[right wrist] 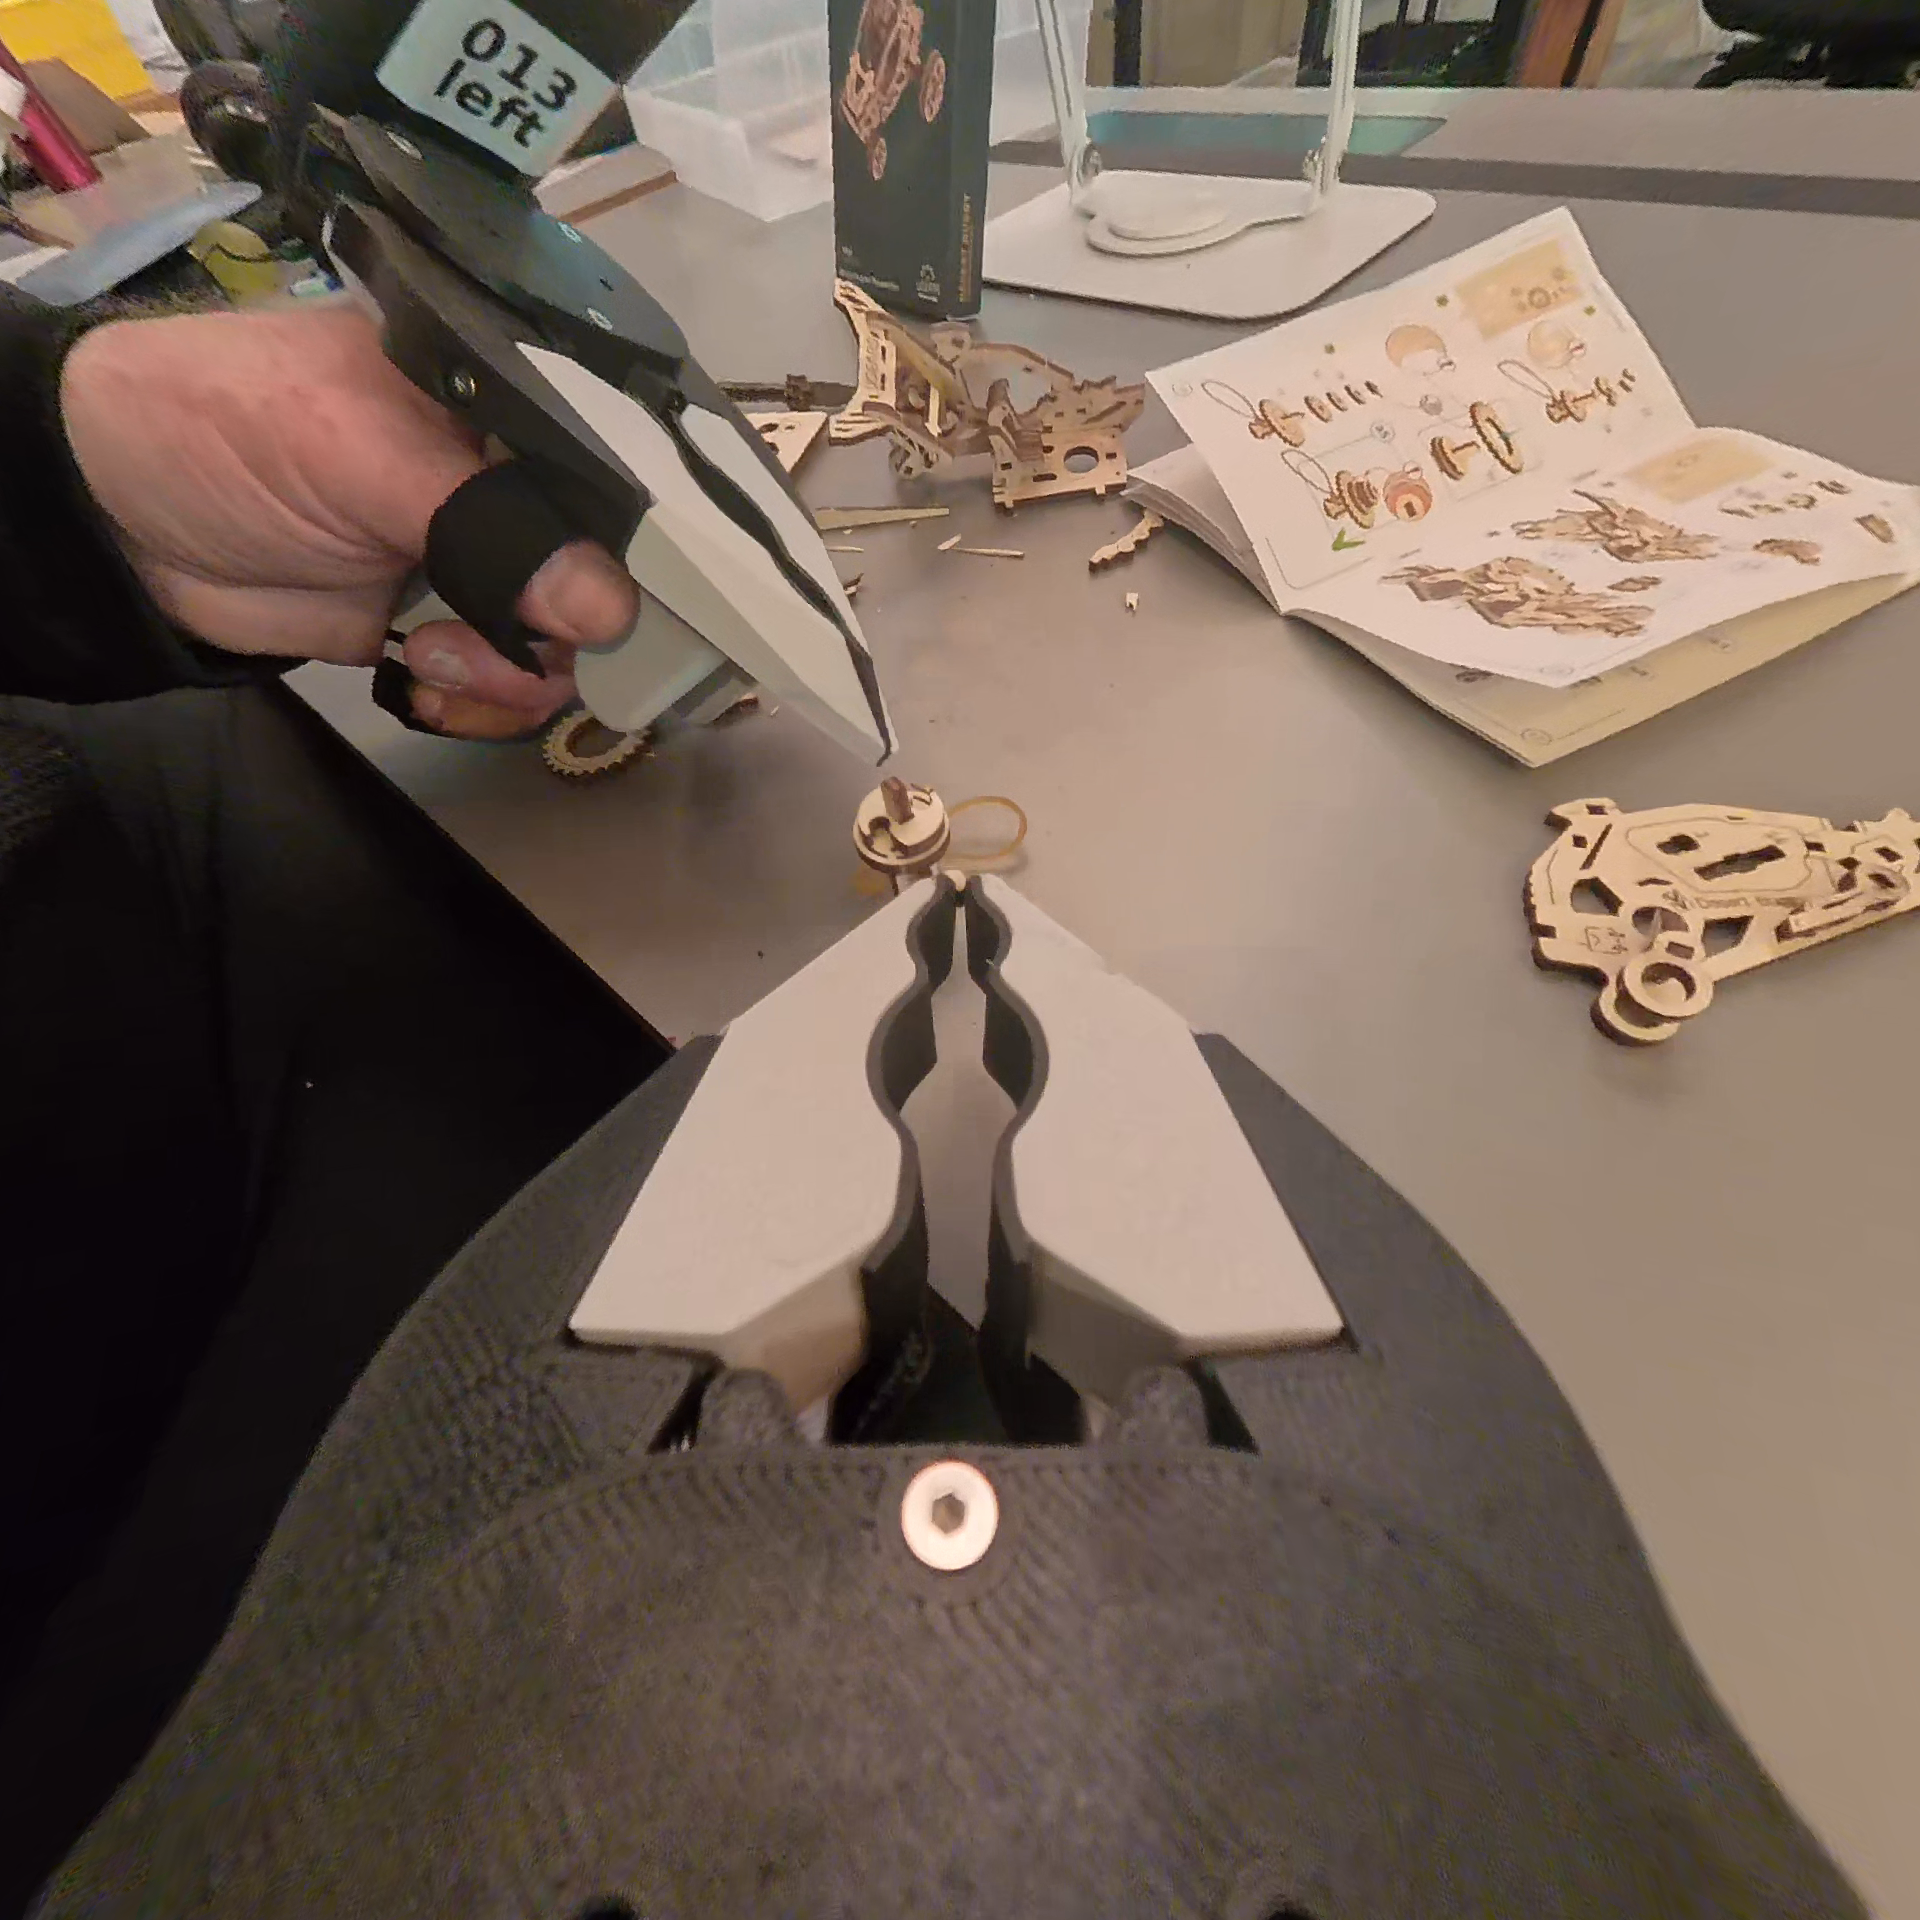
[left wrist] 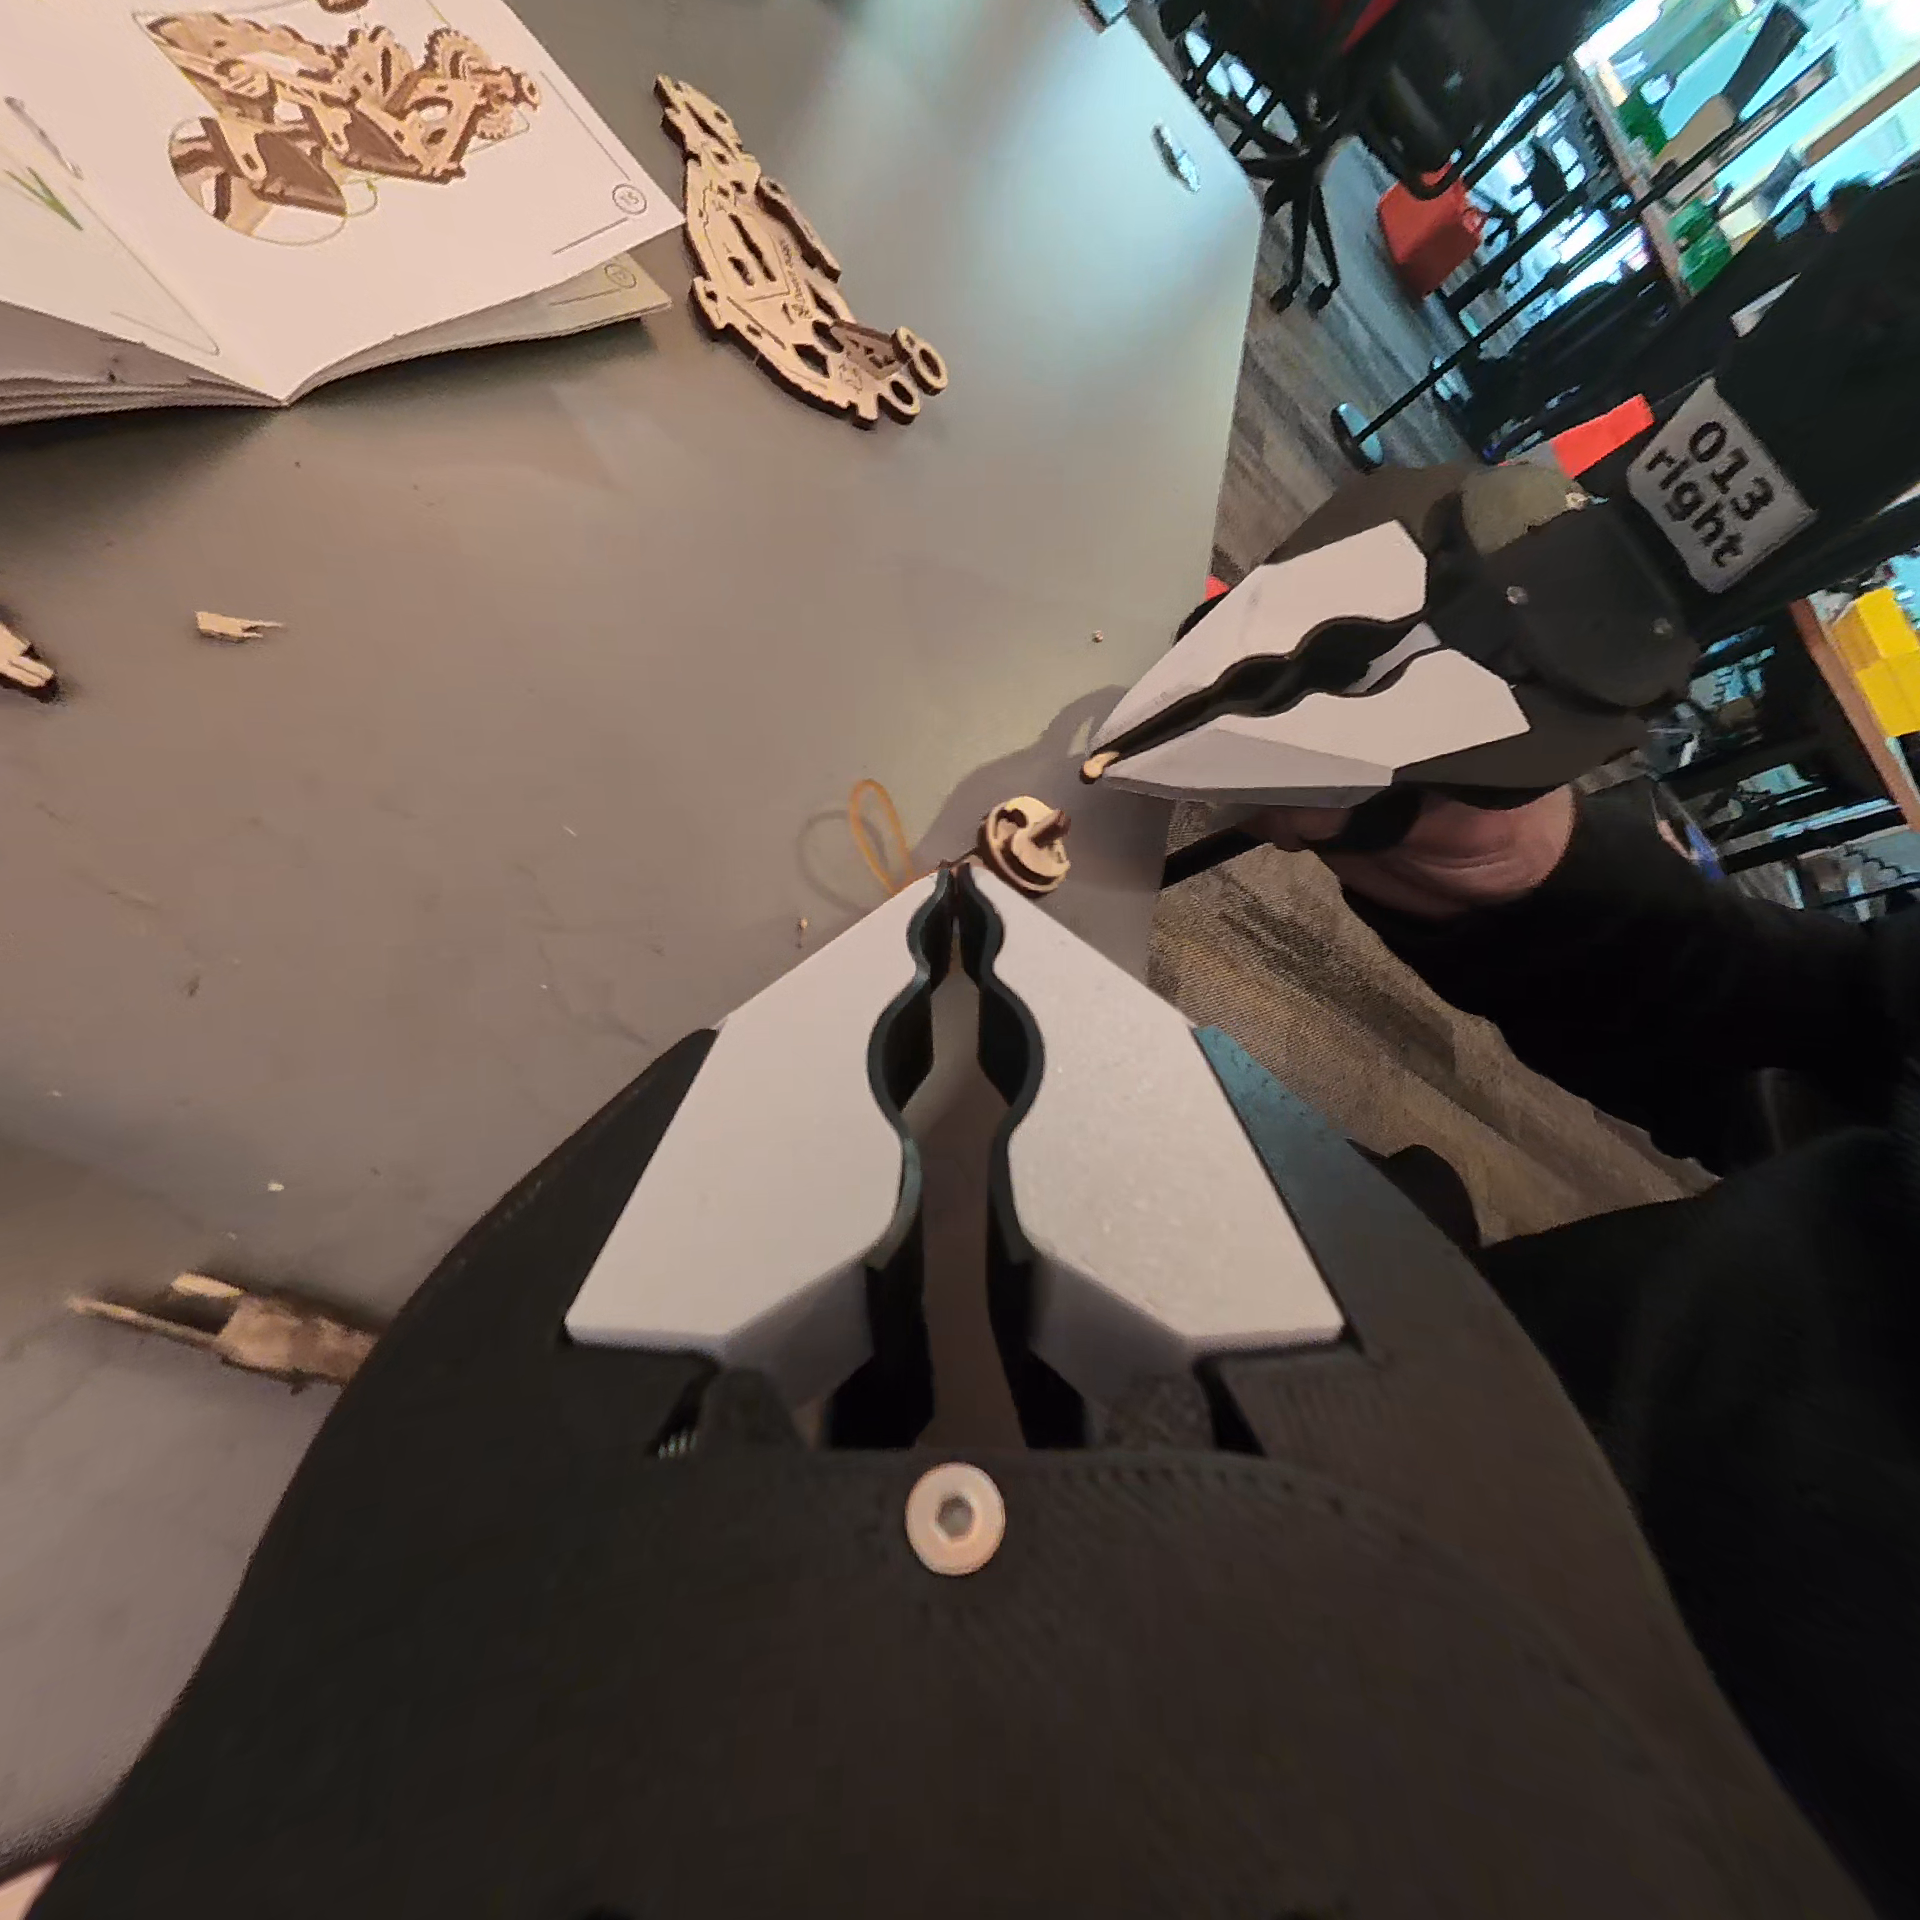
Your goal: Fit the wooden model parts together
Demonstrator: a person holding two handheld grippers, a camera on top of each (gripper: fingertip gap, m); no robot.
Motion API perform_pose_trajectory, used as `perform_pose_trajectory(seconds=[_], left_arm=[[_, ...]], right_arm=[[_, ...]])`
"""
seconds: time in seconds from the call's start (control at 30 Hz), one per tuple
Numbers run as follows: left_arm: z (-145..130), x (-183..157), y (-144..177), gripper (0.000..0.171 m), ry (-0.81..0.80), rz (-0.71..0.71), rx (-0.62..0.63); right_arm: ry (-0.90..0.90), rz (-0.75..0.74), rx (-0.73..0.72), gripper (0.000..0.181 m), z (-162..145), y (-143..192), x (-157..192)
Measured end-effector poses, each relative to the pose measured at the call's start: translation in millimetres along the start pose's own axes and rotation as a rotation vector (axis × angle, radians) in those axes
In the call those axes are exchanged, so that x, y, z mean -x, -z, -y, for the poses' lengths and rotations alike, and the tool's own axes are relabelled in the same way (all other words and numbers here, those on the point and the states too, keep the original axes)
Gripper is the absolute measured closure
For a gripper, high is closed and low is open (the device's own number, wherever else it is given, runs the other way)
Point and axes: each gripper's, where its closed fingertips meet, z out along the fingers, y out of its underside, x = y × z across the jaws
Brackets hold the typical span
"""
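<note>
A small wooden spool with a centre pin [left wrist: 1023, 842] [right wrist: 899, 826] stands on the grey table near its front edge, with a tan rubber band [left wrist: 878, 836] [right wrist: 992, 826] lying beside it. My left gripper [left wrist: 954, 878] [right wrist: 885, 750] is shut, its tips just above and beside the spool's pin. I cannot tell whether it pinches anything. My right gripper [right wrist: 961, 883] [left wrist: 1091, 771] is shut on a tiny pale wooden piece [right wrist: 968, 882] that sticks out of its tips, close to the spool.
An open instruction booklet [right wrist: 1507, 499] [left wrist: 312, 187], a flat cut-out wooden panel [right wrist: 1714, 904] [left wrist: 790, 260], a part-built wooden model [right wrist: 987, 426], a dark box [right wrist: 914, 156], a white stand base [right wrist: 1205, 239], a gear [right wrist: 592, 743] and wood scraps [left wrist: 234, 1325] lie around. One gripper's finger ends stand about 5 cm off the other's. From the right gripper's tips to the flat cut-out wooden panel [left wrist: 790, 260] is close to 15 cm. Seen from the right wrist view [right wrist: 1772, 908] as well.
</note>
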Motion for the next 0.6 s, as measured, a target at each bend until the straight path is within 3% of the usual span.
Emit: perform_pose_trajectory(seconds=[0.6], left_arm=[[-9.1, -1.7, -8.1, 0.171, 0.016, -0.002, 0.055]], right_arm=[[-0.033, -0.059, 0.037, 0.181, -9.5, -8.9, 0.0]])
